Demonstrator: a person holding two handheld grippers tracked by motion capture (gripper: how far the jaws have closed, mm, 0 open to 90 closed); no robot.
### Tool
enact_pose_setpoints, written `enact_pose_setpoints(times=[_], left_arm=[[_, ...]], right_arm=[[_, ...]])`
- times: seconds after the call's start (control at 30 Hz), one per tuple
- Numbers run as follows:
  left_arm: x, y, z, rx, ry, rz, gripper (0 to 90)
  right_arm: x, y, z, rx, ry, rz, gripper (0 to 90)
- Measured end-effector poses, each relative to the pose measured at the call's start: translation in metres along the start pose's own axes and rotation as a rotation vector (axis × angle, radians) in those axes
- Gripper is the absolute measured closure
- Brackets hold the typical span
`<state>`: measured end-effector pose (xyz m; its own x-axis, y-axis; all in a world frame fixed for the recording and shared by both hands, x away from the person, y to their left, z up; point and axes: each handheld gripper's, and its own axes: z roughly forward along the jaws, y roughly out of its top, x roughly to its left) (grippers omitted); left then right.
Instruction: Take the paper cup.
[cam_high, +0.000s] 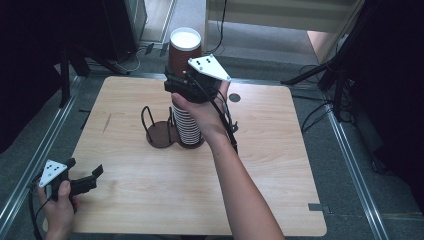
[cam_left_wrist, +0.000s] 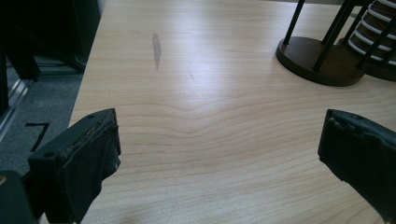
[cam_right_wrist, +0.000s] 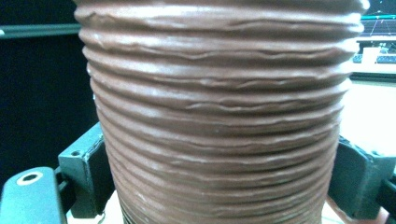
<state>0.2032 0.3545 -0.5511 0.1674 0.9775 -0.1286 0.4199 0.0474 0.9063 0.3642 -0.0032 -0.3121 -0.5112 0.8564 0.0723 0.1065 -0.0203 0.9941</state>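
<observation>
A brown ribbed paper cup (cam_high: 185, 50) with a white inside stands uppermost over a tall stack of matching cups (cam_high: 187, 127). My right gripper (cam_high: 183, 82) is shut on the brown paper cup (cam_right_wrist: 219, 116), one black pad (cam_right_wrist: 88, 177) on each side of its wall. Whether the cup still nests in the stack I cannot tell. The stack sits in a dark wire cup holder (cam_high: 160, 134). My left gripper (cam_high: 94, 178) hovers open over the front left of the table, nothing between its pads (cam_left_wrist: 84, 158).
The light wooden table (cam_high: 150, 200) has a faint grey smear (cam_left_wrist: 156, 49) at its left. The holder's round base (cam_left_wrist: 317, 60) and wire posts stand ahead of the left gripper. Dark stands and cables ring the table on the floor.
</observation>
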Motion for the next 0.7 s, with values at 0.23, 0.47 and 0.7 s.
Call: enact_pose_setpoints(times=[0.23, 0.47, 0.7], left_arm=[[0.000, 0.000, 0.000, 0.006, 0.003, 0.004, 0.0], [0.000, 0.000, 0.000, 0.004, 0.010, 0.001, 0.0], [0.000, 0.000, 0.000, 0.001, 0.009, -0.002, 0.0]], right_arm=[[-0.007, 0.010, -0.009, -0.024, 0.001, 0.034, 10.9], [-0.017, 0.015, -0.019, -0.041, -0.015, 0.048, 10.9], [-0.027, 0.014, -0.033, -0.048, -0.050, 0.060, 10.9]])
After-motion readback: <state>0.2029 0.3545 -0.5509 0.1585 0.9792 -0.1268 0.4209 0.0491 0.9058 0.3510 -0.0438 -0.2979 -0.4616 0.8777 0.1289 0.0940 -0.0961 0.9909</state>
